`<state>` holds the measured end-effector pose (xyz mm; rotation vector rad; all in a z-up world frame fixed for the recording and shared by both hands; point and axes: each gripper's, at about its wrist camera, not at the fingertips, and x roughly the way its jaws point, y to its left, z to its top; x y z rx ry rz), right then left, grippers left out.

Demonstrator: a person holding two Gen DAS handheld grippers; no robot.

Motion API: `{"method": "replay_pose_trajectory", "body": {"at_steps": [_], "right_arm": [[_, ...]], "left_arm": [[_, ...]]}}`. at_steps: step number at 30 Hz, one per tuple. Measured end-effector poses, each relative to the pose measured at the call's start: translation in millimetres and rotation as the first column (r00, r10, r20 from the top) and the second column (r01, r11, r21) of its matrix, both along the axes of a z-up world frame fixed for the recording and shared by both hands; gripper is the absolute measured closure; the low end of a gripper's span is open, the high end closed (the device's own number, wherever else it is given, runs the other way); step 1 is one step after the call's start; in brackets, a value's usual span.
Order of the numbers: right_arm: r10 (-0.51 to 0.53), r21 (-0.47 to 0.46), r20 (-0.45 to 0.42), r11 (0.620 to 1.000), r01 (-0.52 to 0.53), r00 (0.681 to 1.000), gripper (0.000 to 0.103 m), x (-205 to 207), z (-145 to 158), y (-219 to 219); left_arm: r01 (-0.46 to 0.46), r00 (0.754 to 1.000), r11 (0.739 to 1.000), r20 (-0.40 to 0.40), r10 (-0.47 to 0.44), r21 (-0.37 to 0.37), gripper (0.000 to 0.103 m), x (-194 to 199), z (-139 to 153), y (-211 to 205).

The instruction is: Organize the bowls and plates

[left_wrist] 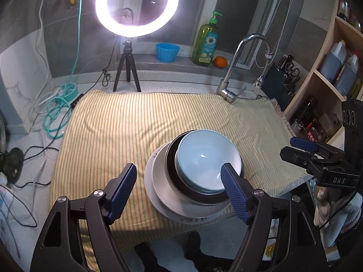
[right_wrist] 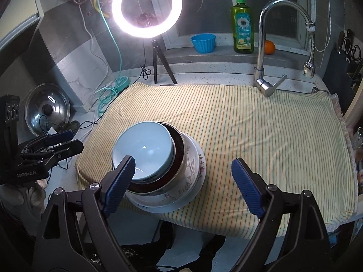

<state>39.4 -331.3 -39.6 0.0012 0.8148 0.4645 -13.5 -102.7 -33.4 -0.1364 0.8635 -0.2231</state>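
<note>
A stack of dishes stands near the front edge of the yellow striped cloth [left_wrist: 109, 124] [right_wrist: 261, 136]. A pale blue bowl [left_wrist: 204, 156] [right_wrist: 145, 147] sits on top, nested in a dark brown bowl [left_wrist: 169, 161] [right_wrist: 179, 149]. Under those are a white floral bowl [left_wrist: 160, 181] [right_wrist: 190, 165] and a white plate [left_wrist: 192, 219] [right_wrist: 158, 208]. My left gripper [left_wrist: 179, 170] [right_wrist: 77, 140] is open above the stack's left side and holds nothing. My right gripper [right_wrist: 183, 162] [left_wrist: 287, 147] is open over the stack's right side, also with nothing in it.
A lit ring light on a tripod [left_wrist: 127, 68] [right_wrist: 158, 63] stands behind the cloth, with a faucet [left_wrist: 229, 90] [right_wrist: 263, 79] at the back right. On the sill are a green soap bottle [right_wrist: 242, 27], a blue cup [right_wrist: 203, 42] and an orange [right_wrist: 270, 47]. Left: cables, a pot lid [right_wrist: 46, 113]. Right: shelves [left_wrist: 329, 72].
</note>
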Motion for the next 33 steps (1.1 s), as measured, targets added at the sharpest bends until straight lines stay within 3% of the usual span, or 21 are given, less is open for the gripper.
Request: {"method": "replay_pose_trajectory", "body": {"at_steps": [7,33], "right_arm": [[-0.027,0.048,-0.008,0.998,0.028,1.0,0.014,-0.8,0.7,-7.7],[-0.033,0.046,-0.005,0.998,0.033,0.999,0.014,-0.9,0.7,-6.9]], "left_arm": [[-0.005,1.0,1.0,0.015,0.005,-0.006,0.027,-0.5,5.0,-4.9],[-0.003,1.0,1.0,0.008,0.003,-0.018,0.026,1.8,3.5,-5.0]]}}
